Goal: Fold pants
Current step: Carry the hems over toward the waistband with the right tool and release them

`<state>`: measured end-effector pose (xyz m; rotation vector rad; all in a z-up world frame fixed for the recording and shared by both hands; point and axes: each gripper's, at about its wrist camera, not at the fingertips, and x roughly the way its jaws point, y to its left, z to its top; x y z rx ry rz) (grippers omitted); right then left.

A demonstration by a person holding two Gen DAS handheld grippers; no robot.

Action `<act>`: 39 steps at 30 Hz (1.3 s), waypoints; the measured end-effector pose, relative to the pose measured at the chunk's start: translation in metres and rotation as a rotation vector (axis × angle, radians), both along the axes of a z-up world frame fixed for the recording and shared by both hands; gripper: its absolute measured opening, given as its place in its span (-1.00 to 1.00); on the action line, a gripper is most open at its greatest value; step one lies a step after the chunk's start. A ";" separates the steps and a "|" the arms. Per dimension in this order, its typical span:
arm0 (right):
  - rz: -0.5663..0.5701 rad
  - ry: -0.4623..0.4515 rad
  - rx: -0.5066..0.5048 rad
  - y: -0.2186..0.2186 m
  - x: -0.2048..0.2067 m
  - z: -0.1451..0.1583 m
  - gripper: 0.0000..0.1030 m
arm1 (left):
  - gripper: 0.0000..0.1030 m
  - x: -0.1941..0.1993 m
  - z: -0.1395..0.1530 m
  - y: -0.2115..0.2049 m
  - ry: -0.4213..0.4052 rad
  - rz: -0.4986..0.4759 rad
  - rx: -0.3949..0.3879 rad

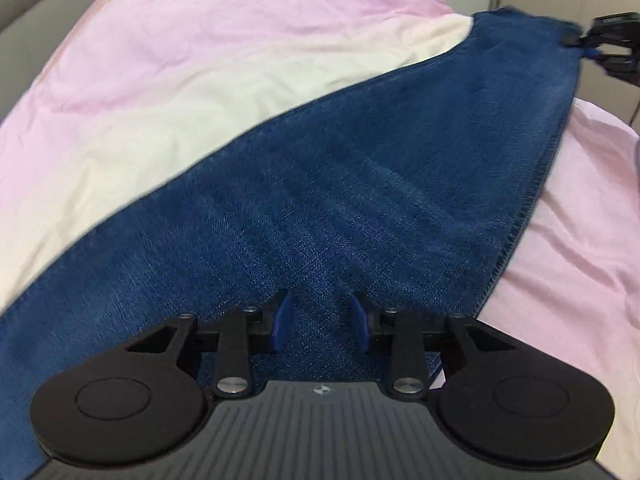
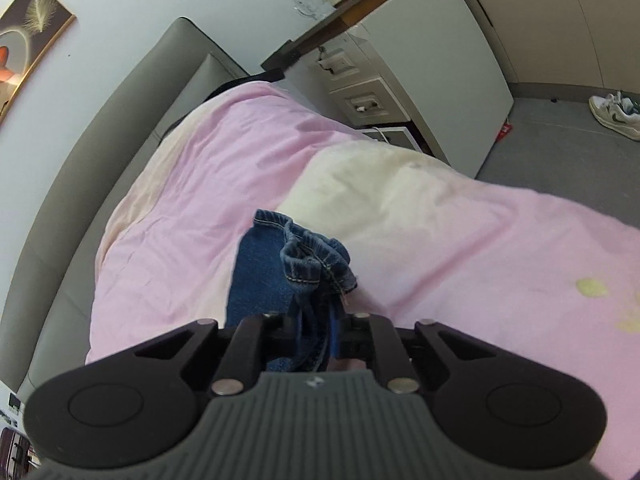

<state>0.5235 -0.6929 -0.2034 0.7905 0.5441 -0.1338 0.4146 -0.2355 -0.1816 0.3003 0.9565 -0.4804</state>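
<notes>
Jeans [image 1: 320, 184] spread flat across the pink bed [image 1: 160, 40], presumably for an easy fold. Right tongs [image 2: 320, 332] clamped tight on a bunched hem corner, likely to lift it over. Left tongs [image 1: 320, 314] half-wide over denim, nothing pinched yet, probably lining up a matching grab.

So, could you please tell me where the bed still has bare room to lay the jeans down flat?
Free: the pink-and-cream duvet between the jeans and the bedside drawers, and the strip toward the grey headboard. Crowded: only around the right hand-held gripper, where denim bunches.
</notes>
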 end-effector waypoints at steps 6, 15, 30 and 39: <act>0.081 -0.052 -0.085 0.031 0.001 0.076 -0.86 | -0.35 -0.013 0.025 0.017 -0.019 0.031 -0.033; 0.248 -0.158 -0.194 0.145 -0.002 0.203 -0.86 | -0.35 -0.063 0.104 0.123 -0.072 0.134 -0.078; 0.645 -0.099 -0.303 0.503 0.000 0.253 -0.85 | -0.35 -0.164 0.140 0.371 -0.005 0.490 -0.224; 1.002 0.099 -0.386 0.696 -0.043 0.137 -0.86 | -0.36 -0.197 0.120 0.462 0.090 0.607 -0.505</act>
